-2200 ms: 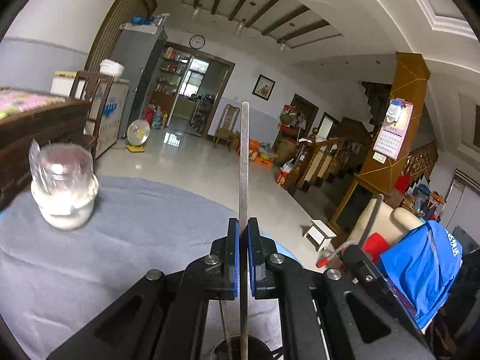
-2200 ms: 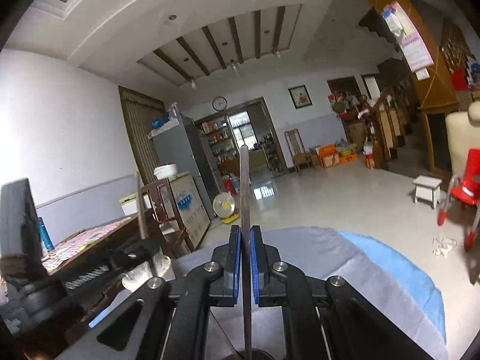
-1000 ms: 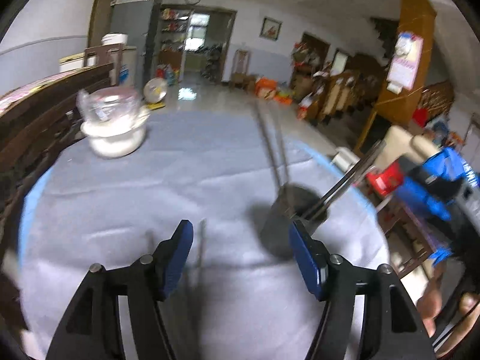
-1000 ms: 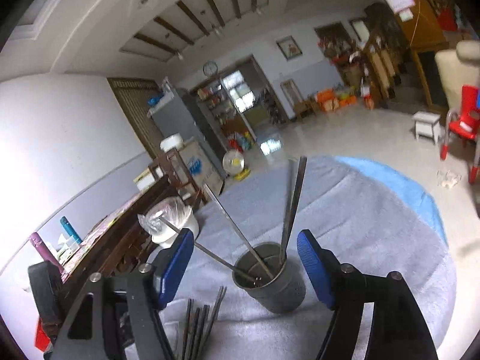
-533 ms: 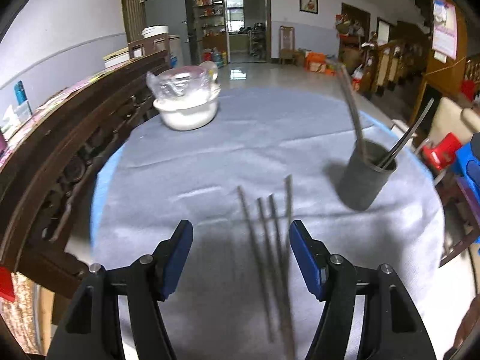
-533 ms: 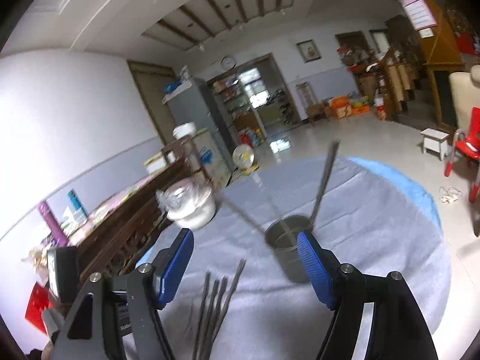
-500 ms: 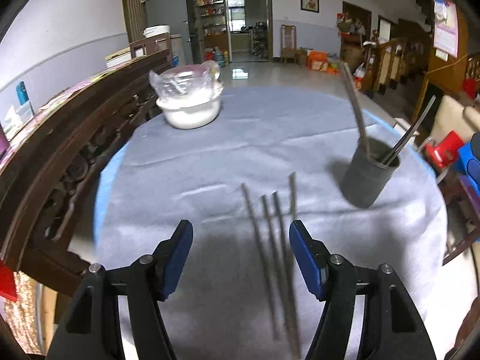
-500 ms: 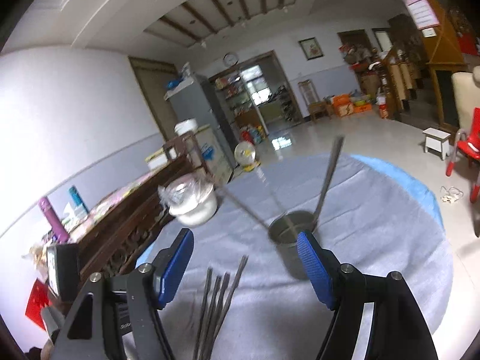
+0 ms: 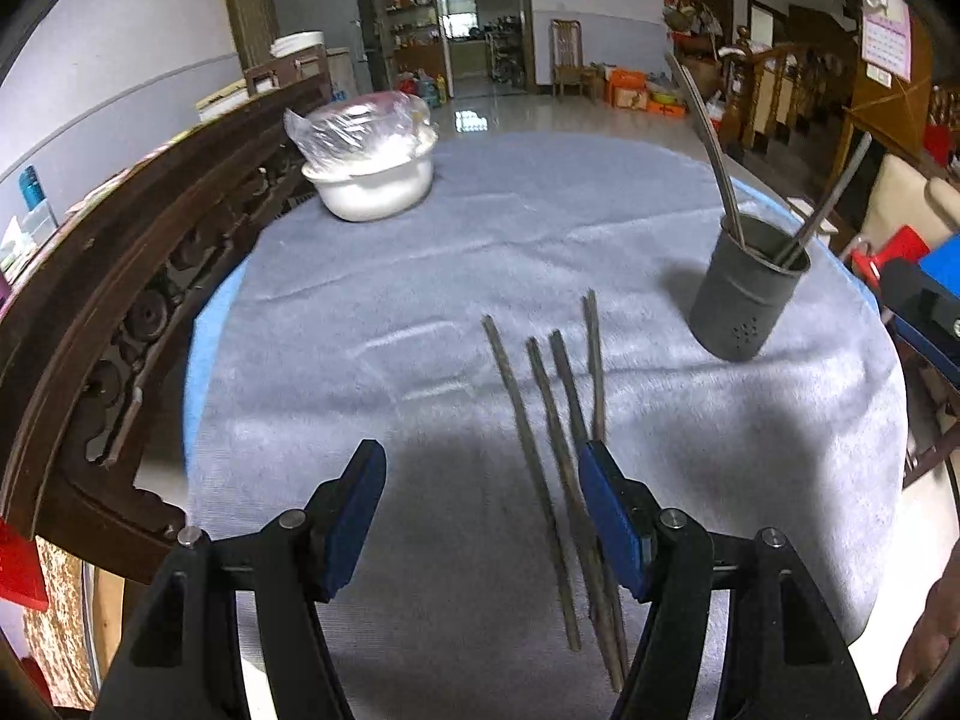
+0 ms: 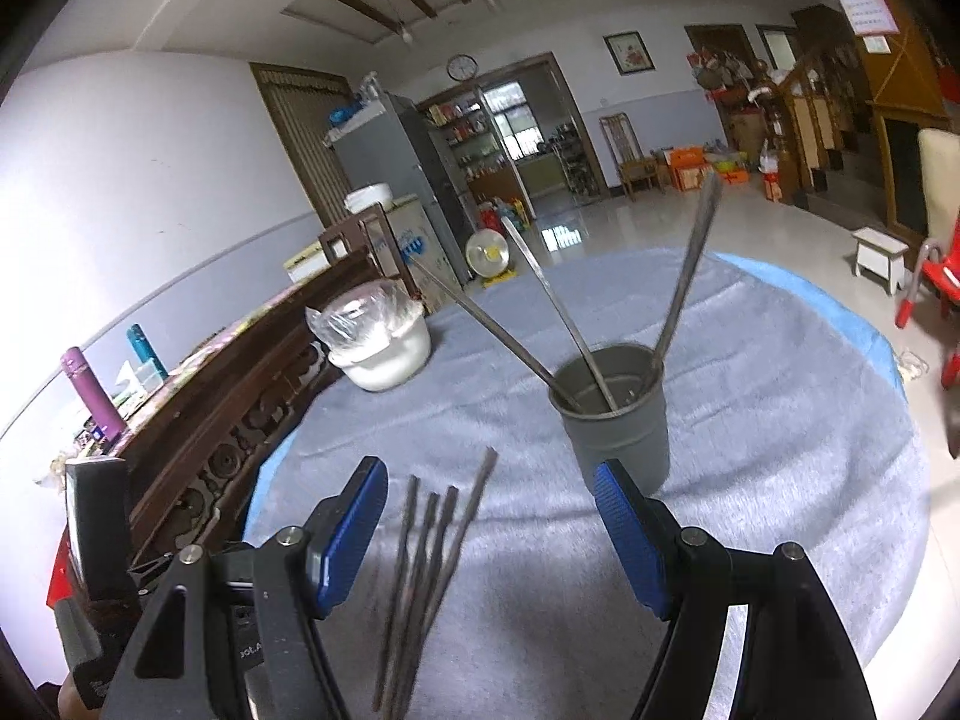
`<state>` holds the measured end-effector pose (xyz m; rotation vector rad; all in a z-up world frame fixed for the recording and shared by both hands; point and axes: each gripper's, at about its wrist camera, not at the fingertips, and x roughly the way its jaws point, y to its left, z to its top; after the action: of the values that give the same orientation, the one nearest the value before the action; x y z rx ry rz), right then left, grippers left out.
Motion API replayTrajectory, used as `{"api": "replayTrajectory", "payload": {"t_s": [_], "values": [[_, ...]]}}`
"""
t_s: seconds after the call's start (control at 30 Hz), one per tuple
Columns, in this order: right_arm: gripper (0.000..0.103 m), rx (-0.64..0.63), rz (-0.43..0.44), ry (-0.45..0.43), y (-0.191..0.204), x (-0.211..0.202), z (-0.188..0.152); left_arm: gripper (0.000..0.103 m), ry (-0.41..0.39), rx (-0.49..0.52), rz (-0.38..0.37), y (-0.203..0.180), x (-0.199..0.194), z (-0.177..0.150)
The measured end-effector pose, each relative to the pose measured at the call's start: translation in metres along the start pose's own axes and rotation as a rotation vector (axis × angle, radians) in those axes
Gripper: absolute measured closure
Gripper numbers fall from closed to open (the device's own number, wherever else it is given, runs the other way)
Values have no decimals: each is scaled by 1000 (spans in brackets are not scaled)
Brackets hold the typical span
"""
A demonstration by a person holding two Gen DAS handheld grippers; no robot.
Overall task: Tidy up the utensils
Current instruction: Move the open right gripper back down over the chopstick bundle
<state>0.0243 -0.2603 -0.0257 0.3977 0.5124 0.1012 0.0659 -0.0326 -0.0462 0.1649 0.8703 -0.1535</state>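
A dark grey utensil cup (image 9: pixel 746 293) (image 10: pixel 618 414) stands on the grey tablecloth and holds several metal chopsticks (image 10: pixel 684 276) leaning outward. Several loose metal chopsticks (image 9: pixel 555 432) (image 10: pixel 429 552) lie side by side on the cloth to the left of the cup. My left gripper (image 9: pixel 483 516) is open and empty, low over the near ends of the loose chopsticks. My right gripper (image 10: pixel 489 522) is open and empty, just in front of the cup and above the loose chopsticks.
A white bowl covered with plastic wrap (image 9: pixel 369 162) (image 10: pixel 381 342) sits at the far left of the round table (image 9: pixel 420 276). A carved dark wooden bench back (image 9: pixel 114 288) runs along the table's left edge. Chairs stand past the right edge.
Both grippers let go of chopsticks into the cup, opened and drew back. In the last half second the views shifted only slightly closer to the loose chopsticks.
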Motion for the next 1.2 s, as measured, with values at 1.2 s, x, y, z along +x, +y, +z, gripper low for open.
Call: {"api": "replayTrajectory", "payload": {"t_s": [1.2], "values": [[31,38,-52,231,-19,86,-29,35,101,10,-26,1,53,9]]}}
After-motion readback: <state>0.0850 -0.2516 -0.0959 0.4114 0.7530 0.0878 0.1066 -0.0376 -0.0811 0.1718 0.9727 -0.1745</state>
